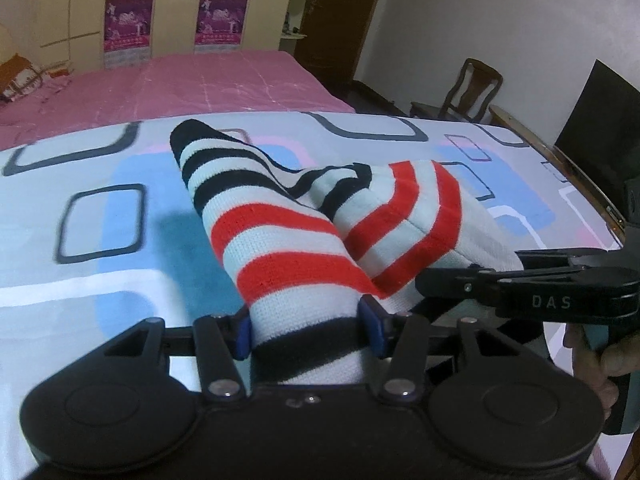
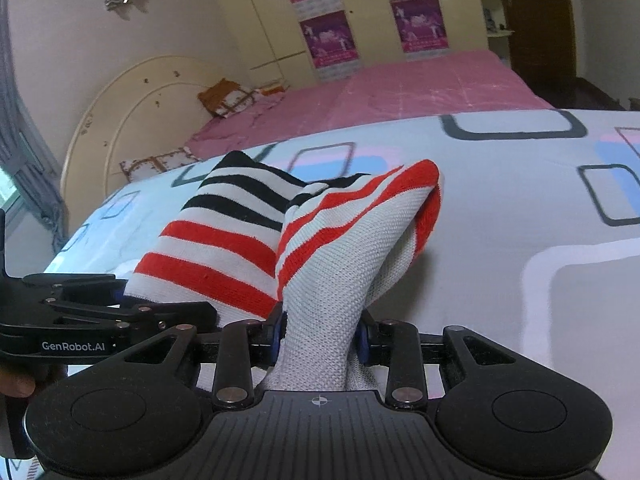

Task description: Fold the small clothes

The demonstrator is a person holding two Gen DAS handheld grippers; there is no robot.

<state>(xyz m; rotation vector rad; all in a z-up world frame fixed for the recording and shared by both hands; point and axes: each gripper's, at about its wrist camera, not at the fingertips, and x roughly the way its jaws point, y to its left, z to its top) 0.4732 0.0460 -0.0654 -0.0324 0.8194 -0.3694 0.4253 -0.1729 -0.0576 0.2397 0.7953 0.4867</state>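
Note:
A small knitted garment with red, black and white stripes lies bunched on the patterned sheet. My left gripper is shut on its near striped end. My right gripper is shut on the white-and-red part of the same garment, beside the left one. The right gripper shows at the right of the left wrist view; the left gripper shows at the left of the right wrist view. The cloth rises in two folds from the jaws toward the far side.
The sheet covers a flat surface. Behind it is a pink bed with a headboard. Wardrobes stand at the back. A wooden chair and a dark screen are at the right.

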